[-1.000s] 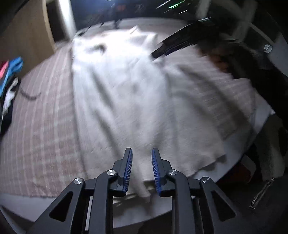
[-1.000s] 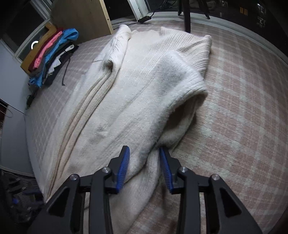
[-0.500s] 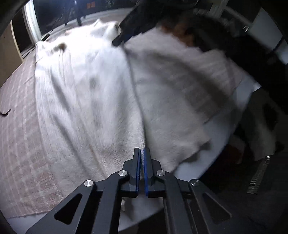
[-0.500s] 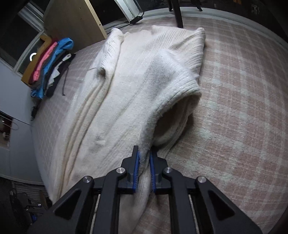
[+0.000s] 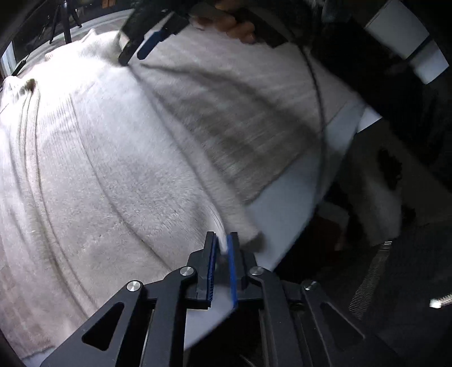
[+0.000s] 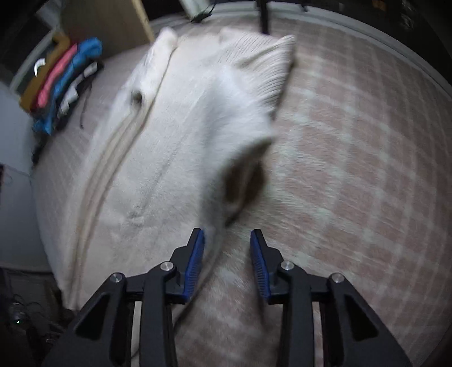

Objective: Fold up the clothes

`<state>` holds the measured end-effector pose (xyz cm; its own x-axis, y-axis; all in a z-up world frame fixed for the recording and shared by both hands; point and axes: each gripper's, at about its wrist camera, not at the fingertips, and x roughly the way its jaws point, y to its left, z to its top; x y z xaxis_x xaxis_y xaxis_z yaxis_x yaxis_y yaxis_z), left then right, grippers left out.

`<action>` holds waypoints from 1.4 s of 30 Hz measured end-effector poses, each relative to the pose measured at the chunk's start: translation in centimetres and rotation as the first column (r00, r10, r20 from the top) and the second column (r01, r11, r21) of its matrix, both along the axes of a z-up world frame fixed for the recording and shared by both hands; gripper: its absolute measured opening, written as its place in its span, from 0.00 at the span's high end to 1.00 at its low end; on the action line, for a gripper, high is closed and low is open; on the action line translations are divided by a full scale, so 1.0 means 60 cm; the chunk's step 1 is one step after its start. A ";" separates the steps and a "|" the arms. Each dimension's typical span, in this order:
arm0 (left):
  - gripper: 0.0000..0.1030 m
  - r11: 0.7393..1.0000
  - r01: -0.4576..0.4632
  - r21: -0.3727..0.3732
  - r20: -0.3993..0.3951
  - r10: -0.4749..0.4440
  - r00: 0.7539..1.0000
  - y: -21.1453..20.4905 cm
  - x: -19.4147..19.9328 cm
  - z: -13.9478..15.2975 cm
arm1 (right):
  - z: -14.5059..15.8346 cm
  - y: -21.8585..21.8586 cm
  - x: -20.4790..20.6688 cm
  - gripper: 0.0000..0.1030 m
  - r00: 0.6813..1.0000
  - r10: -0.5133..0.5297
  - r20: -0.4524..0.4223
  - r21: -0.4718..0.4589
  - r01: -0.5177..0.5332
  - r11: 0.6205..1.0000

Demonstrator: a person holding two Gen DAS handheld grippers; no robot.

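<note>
A cream knit sweater (image 5: 113, 169) lies spread on a pink checked bed cover (image 6: 353, 141). My left gripper (image 5: 221, 240) is shut on the sweater's hem edge near the bed's corner. My right gripper (image 6: 227, 240) is open, and a folded part of the sweater (image 6: 183, 155) lies just ahead of its left finger. The right gripper also shows in the left wrist view (image 5: 144, 42) at the far end of the sweater, held by a hand.
A pile of coloured clothes (image 6: 62, 82) lies at the bed's far left by a wooden board (image 6: 107, 25). A white sheet edge (image 5: 288, 203) hangs at the bed corner. Dark clutter sits beyond the bed on the right (image 5: 395, 197).
My right gripper, shut on the sweater half a second ago, has opened and let the fabric go. My left gripper stays shut on the hem and has pulled it closer.
</note>
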<state>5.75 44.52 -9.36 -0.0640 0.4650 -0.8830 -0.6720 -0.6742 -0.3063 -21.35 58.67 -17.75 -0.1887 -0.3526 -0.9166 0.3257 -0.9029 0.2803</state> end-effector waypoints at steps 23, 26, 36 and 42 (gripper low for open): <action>0.80 0.990 0.002 -0.141 -0.045 -0.008 0.999 -0.044 -0.048 -0.050 | -0.035 -0.075 -0.091 0.69 0.988 0.064 -0.137 0.128 -0.046 0.991; 0.79 0.990 0.011 -0.140 -0.044 -0.017 0.999 -0.054 -0.044 -0.050 | -0.022 -0.061 -0.095 0.88 0.991 0.035 -0.131 0.069 -0.026 0.997; 0.78 0.994 -0.022 -0.110 -0.015 0.020 1.000 -0.110 -0.042 -0.042 | 0.009 0.041 -0.141 0.80 0.977 -0.161 -0.138 -0.017 0.160 0.987; 0.69 0.978 -0.189 -0.083 0.036 0.193 0.981 -0.166 -0.053 -0.029 | -0.015 0.000 -0.156 0.61 0.990 -0.101 -0.100 -0.052 0.096 0.994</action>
<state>2.57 34.57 -11.08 -0.1056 0.3769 -0.9202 -0.5155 -0.8121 -0.2735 -30.69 58.69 -18.65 -0.3162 -0.3695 -0.8738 0.2648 -0.9188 0.2927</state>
